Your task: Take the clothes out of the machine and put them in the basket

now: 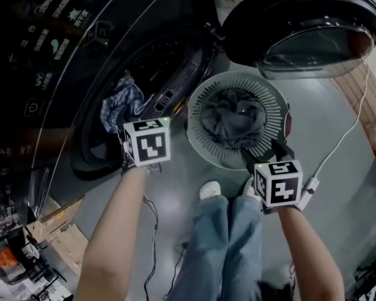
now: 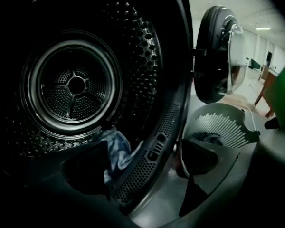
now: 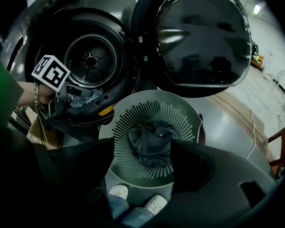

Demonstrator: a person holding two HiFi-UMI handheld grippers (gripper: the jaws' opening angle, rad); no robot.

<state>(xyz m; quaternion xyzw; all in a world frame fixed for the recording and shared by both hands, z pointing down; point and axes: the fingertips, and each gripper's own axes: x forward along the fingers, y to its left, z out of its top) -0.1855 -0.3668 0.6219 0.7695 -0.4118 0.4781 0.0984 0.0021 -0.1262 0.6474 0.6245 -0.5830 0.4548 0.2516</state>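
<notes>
1. Status: mid-unload. Dark garment (image 1: 233, 119) already in basket (image 1: 272, 102), standing on floor (image 1: 338, 155) just in front of machine (image 1: 62, 55), below swung-open door (image 1: 307, 24).
2. Left to fetch: blue cloth (image 2: 116, 148), bunched on perforated lip (image 2: 142, 172) at mouth of drum (image 2: 76, 84). Nothing else spotted inside, but dark in there, so can't rule out more.
3. Left gripper (image 2: 142, 148): jaws wide apart, nothing between pads, angled down at mouth of drum. Blue cloth just ahead, next to jaw on drum side, apparently not touching yet.
4. Right gripper (image 3: 142, 148): jaws apart, empty, hanging above basket, clear of dark garment.
5. Step in hand, judging by layout: going in for blue cloth with left gripper.
6. Next move calls for: nudge toward drum so bunch sits between pads, press into fabric, clamp on thick fold rather than loose edge.
7. Then: lift clear of perforated lip, swing across over basket rim, let go on top of dark garment.
8. Watch for: snag on lip holes, trailing end dragging on floor, thin pinch slipping out. Cloth soft and limp, likely to hang long once lifted.
9. Keep right gripper out of drop path, or use for catching loose tail.
</notes>
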